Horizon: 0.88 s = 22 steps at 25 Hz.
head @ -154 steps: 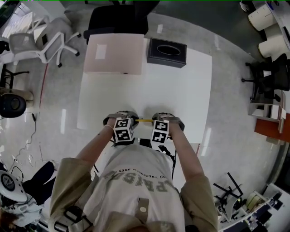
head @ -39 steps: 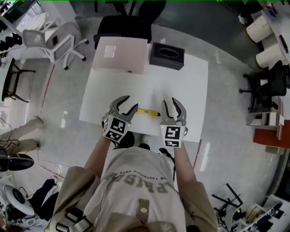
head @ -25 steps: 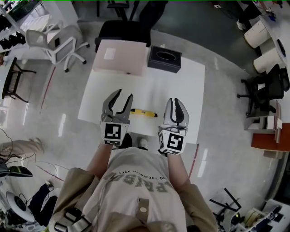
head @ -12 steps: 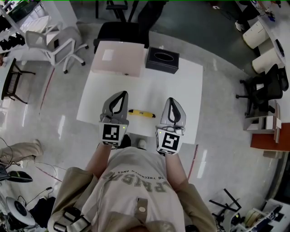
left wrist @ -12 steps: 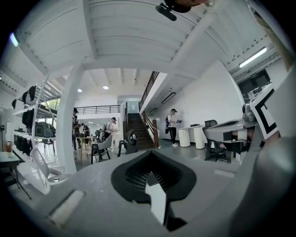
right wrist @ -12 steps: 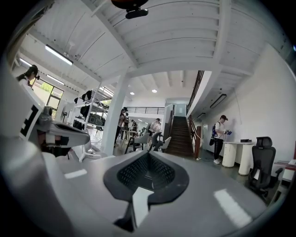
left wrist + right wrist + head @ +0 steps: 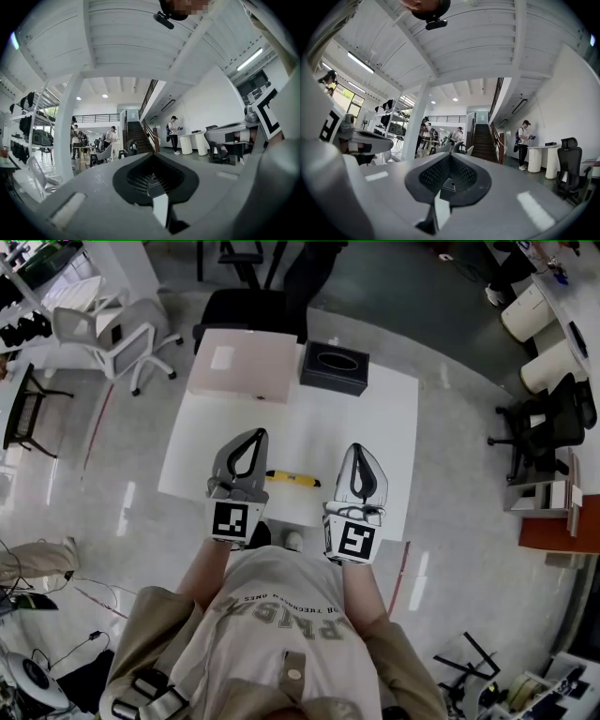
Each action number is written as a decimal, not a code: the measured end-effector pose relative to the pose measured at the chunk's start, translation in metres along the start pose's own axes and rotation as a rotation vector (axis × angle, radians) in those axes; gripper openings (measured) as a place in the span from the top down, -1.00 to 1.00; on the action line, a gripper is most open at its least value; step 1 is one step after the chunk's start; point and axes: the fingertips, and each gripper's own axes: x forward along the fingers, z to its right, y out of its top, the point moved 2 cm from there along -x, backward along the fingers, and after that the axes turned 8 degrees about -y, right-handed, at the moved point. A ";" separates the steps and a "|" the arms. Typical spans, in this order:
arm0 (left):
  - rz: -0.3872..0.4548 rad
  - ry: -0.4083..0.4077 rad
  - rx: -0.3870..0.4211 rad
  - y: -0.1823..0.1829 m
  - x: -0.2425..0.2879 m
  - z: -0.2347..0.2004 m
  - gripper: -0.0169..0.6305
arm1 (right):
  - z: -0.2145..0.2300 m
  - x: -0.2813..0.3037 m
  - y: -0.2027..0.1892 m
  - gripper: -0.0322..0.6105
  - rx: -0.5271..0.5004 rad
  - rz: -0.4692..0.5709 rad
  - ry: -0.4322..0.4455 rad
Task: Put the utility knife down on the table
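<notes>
Because both tools now stand clear of the work, the task reads as complete: the utility knife (image 7: 292, 479) lies flat on the white table (image 7: 375, 418), close to its 6 o'clock edge, with its long axis running from 9 o'clock to 3 o'clock. The left gripper (image 7: 254, 434) sits at 9 o'clock of the knife and the right gripper (image 7: 357, 448) at 3 o'clock of it, and neither appears to touch it. Both gripper views show the jaws brought fully together, tip against tip, with nothing held between the pads; only the room beyond shows through the loop behind the tips. The main hazard from here is probably a nudge. The knife rests just beside both grippers and near the table edge, so a careless lowering or sideways sweep of either tool could push it toward 6 o'clock and off the table. A second hazard is an exposed blade, which would cut anything dragged across it; whether the blade is extended cannot be made out at this size. The knife appears as a slim yellow bar with a darker section at its 3 o'clock end, lying straight and undisturbed. A black tissue box (image 7: 335, 368) stands well apart from it, toward 12 o'clock.
</notes>
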 end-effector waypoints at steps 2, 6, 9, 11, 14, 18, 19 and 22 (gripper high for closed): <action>0.013 0.006 -0.001 0.004 0.000 -0.001 0.91 | 0.002 -0.001 0.002 0.89 0.006 0.011 -0.003; 0.033 0.015 0.006 0.011 0.000 -0.002 0.91 | 0.004 -0.002 0.005 0.89 0.013 0.026 -0.002; 0.037 0.017 0.009 0.013 -0.001 -0.004 0.91 | 0.002 0.000 0.004 0.90 0.009 0.015 0.013; 0.043 0.012 0.018 0.013 -0.001 -0.003 0.91 | 0.002 0.001 0.002 0.90 0.012 0.005 0.015; 0.047 0.001 0.030 0.011 -0.002 -0.002 0.91 | 0.000 0.001 0.002 0.90 0.018 0.018 0.015; 0.043 0.003 0.021 0.010 -0.002 -0.002 0.91 | -0.004 0.001 0.003 0.90 0.014 0.022 0.025; 0.043 0.003 0.021 0.010 -0.002 -0.001 0.91 | -0.005 0.000 0.002 0.90 0.010 0.019 0.027; 0.041 0.000 0.023 0.010 -0.002 -0.001 0.91 | -0.005 -0.001 0.002 0.90 0.003 0.020 0.026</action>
